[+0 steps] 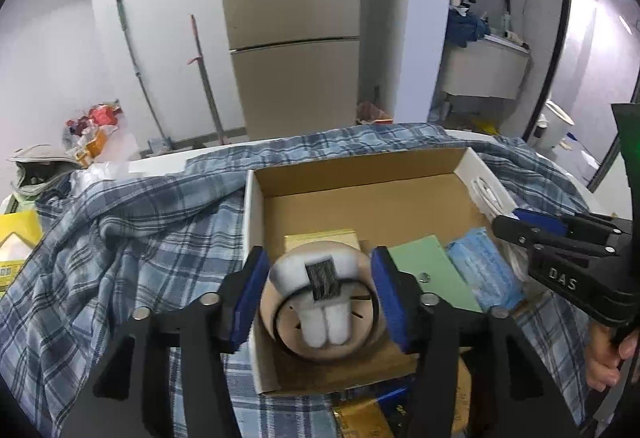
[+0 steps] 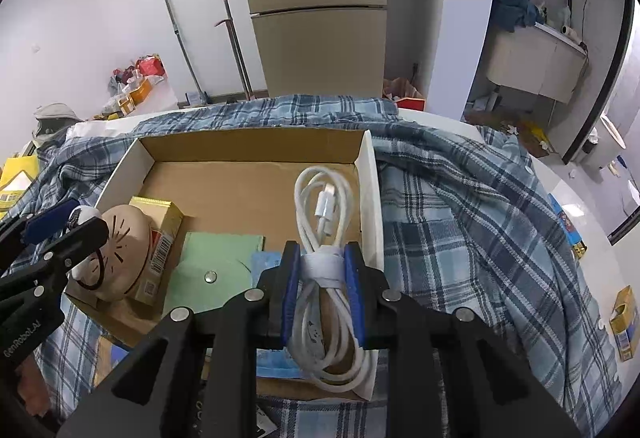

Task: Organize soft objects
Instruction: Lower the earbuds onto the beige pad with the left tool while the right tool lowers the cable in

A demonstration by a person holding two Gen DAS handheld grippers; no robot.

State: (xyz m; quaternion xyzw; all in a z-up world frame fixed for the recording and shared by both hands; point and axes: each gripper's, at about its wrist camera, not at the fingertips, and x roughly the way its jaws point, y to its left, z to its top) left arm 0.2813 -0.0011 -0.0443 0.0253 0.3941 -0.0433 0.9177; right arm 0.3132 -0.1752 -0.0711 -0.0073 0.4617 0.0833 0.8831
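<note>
My left hand-held gripper (image 1: 316,294) is spread wide, blue pads either side of the round tan plush (image 1: 320,302) w/o squeezing it; can't tell if the pads touch. Plush sits in the near-left corner of the cardboard box (image 1: 360,166), has a white band w/ dark strap across the top and a black ring on its face. It leans on a yellow carton (image 2: 160,238) behind it.

My right hand-held gripper (image 2: 322,286) is clamped on the white cable bundle (image 2: 324,206), pads pinching right at the white wrap tie. Cable loops stick out fwd and back of the pads, held over the box's right side, just beside the right wall.

Also in box: green card (image 2: 216,258) w/ a small round metal disc on it, middle of the floor, and a blue mask pack (image 1: 484,270) next to it toward the right. Far half of box floor is bare cardboard.

Box sits on a blue plaid shirt (image 2: 460,206) spread over the white tabletop (image 2: 560,174). Fridge (image 1: 292,18) and two mop handles in bkgd.
</note>
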